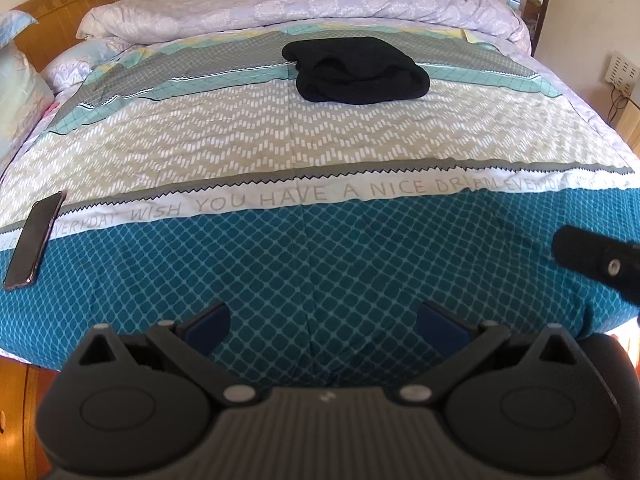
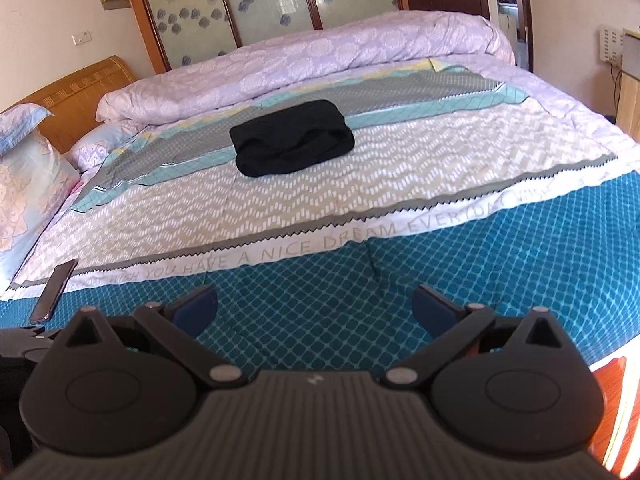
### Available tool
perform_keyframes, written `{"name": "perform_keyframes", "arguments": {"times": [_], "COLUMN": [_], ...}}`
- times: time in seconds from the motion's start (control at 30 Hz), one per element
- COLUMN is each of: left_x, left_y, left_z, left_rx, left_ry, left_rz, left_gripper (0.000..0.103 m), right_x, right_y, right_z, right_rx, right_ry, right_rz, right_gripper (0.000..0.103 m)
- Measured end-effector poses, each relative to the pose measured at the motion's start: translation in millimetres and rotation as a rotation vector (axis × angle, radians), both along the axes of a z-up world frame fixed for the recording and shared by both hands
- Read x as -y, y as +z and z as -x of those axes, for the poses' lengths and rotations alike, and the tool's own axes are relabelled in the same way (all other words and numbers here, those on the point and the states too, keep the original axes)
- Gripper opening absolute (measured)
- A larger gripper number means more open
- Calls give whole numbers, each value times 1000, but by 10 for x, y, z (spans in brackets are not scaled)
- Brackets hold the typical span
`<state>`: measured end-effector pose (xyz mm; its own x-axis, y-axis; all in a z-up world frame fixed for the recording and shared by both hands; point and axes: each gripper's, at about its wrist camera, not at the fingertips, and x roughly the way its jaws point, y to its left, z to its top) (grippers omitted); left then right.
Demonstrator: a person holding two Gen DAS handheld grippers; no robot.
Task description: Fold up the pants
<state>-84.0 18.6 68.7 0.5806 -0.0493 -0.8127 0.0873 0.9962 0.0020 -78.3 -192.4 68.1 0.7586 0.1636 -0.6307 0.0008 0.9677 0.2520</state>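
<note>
Black pants (image 1: pixel 356 70) lie folded into a compact bundle on the far half of the bed; they also show in the right wrist view (image 2: pixel 293 143). My left gripper (image 1: pixel 323 326) is open and empty, held over the near teal part of the bedspread, well short of the pants. My right gripper (image 2: pixel 315 310) is open and empty too, over the same teal area. One black finger of the right gripper (image 1: pixel 596 260) shows at the right edge of the left wrist view.
A patterned bedspread (image 1: pixel 280 140) covers the bed. A dark phone (image 1: pixel 34 240) lies at the near left, also seen in the right wrist view (image 2: pixel 54 290). A rolled lilac duvet (image 1: pixel 300 4) lies along the far side. Pillows (image 2: pixel 28 184) and a wooden headboard (image 2: pixel 80 96) are on the left.
</note>
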Motion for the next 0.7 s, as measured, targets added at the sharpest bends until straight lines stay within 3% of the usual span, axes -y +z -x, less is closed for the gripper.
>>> {"name": "perform_keyframes", "arguments": {"times": [0.4, 0.7], "left_x": [144, 133], "left_y": [-174, -270], "left_z": [-172, -310], "left_rx": [-84, -123], "left_ry": [-10, 22], "left_rz": [-47, -74], "left_gripper": [103, 103], "right_x": [153, 148], "right_y": [-187, -237], "right_z": [-129, -211], "right_rx": [-64, -82], "right_ry": [-10, 20], "right_rz": [-66, -55], "right_gripper": [103, 103]}}
